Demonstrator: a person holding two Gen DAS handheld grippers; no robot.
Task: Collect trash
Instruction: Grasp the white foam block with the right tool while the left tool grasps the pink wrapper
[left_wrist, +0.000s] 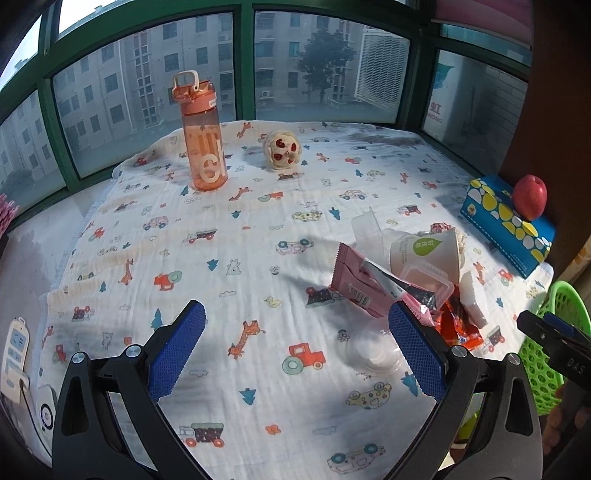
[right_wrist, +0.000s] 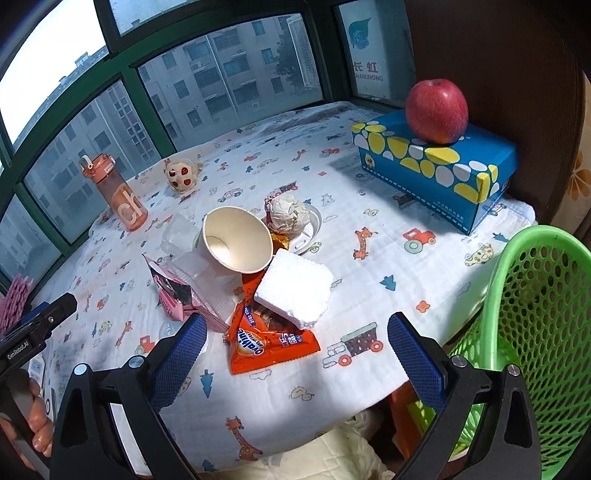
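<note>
Clearly both grippers, left (left_wrist: 297, 345) and right (right_wrist: 297, 356), hover released and empty. Near the right gripper the trash pile sits: Ovaltine wrapper (right_wrist: 267, 341) under foam block (right_wrist: 295, 288), basket (right_wrist: 535, 295) far right. Risk: pulling the wrapper could tumble the paper cup (right_wrist: 236, 240).

Our left wrist camera looks across the surface (left_wrist: 258, 236) toward the window, trash pile (left_wrist: 410, 280) at its right. Our right wrist camera sits close over that pile (right_wrist: 266, 280), facing the window. Both share pile, bottle (left_wrist: 201, 136) (right_wrist: 118, 192), apple (left_wrist: 530, 197) (right_wrist: 437, 110).
</note>
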